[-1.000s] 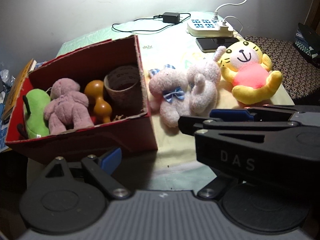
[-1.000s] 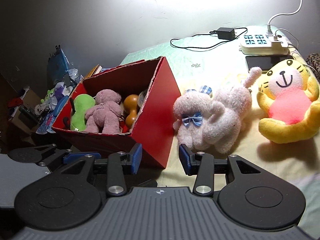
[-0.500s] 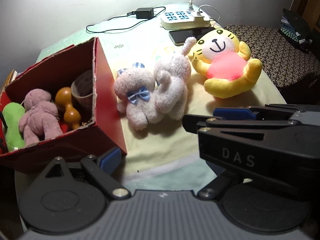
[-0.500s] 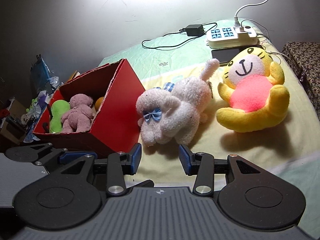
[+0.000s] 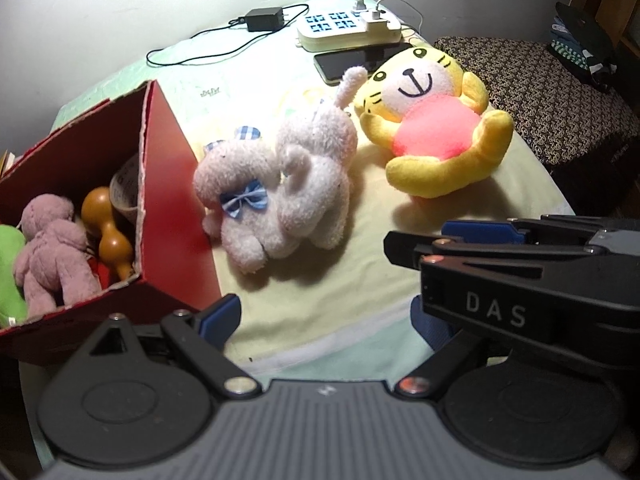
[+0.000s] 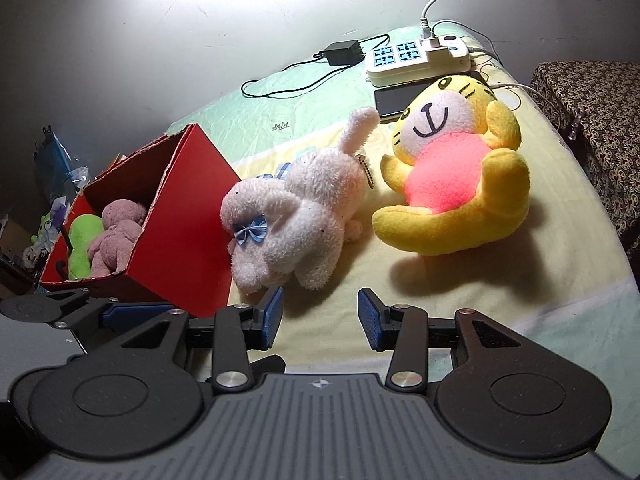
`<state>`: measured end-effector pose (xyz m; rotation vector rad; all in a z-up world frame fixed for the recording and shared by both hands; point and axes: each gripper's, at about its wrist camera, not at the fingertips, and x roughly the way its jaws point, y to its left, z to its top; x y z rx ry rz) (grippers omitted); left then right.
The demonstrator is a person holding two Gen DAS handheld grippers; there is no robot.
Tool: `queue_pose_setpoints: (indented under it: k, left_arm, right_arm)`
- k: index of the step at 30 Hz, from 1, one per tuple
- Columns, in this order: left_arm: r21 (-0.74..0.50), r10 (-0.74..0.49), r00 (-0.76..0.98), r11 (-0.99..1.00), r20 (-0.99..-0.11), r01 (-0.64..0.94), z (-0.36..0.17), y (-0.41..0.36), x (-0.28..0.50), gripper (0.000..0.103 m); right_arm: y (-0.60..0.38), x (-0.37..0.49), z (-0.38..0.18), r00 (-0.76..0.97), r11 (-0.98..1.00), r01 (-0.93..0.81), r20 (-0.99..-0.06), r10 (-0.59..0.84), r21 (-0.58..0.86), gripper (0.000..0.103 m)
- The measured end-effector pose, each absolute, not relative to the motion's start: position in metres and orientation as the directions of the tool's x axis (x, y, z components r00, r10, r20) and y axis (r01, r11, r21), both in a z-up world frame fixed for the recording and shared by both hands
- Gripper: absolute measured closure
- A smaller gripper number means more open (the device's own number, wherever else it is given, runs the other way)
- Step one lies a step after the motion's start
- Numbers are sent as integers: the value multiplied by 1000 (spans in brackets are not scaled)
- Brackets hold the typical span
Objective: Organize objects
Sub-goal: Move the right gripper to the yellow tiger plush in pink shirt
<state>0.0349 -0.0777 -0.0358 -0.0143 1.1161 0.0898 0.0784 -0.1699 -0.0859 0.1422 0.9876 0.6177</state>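
Note:
A white plush elephant with a blue bow (image 5: 280,200) (image 6: 288,220) lies on the yellow-green cloth beside a red cardboard box (image 5: 172,184) (image 6: 188,216). A yellow plush tiger with a pink belly (image 5: 436,128) (image 6: 452,176) lies to its right. The box holds a pink plush (image 5: 48,248), a green plush (image 6: 82,240), a brown wooden gourd (image 5: 108,232) and a cup. My right gripper (image 6: 320,316) is open and empty, just in front of the elephant. My left gripper (image 5: 320,316) is open and empty; the right gripper's body hides its right finger.
A white power strip (image 6: 416,60), a black adapter with its cable (image 6: 342,53) and a phone (image 5: 348,64) lie at the back by the wall. A patterned cushion (image 5: 540,92) is at the right. Clutter (image 6: 48,184) sits left of the box.
Both grippers have moved to the right and closer to the plush toys. The box has slid toward the left of both views. Nothing was taken hold of.

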Motion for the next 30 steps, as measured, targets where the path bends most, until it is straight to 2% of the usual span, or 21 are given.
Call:
queue_pose_setpoints:
  k: [17, 22, 27, 30]
  left_arm:
    - [6, -8, 434, 1000, -901, 31, -46, -96, 92, 9]
    - [-119, -120, 460, 992, -880, 33, -45, -91, 115, 9]
    - [-324, -283, 475, 946, -833, -4, -53, -78, 137, 9]
    - [-383, -325, 477, 923, -816, -27, -62, -76, 148, 9]
  right_arm:
    - [-249, 124, -108, 455, 900, -158, -779, 432, 407, 59]
    - [-276, 147, -107, 493, 889, -59, -761, 422, 455, 58]
    - [-295, 172, -107, 536, 817, 12, -693, 482, 577, 57]
    - [-292, 187, -116, 534, 790, 17, -674, 511, 613, 56]
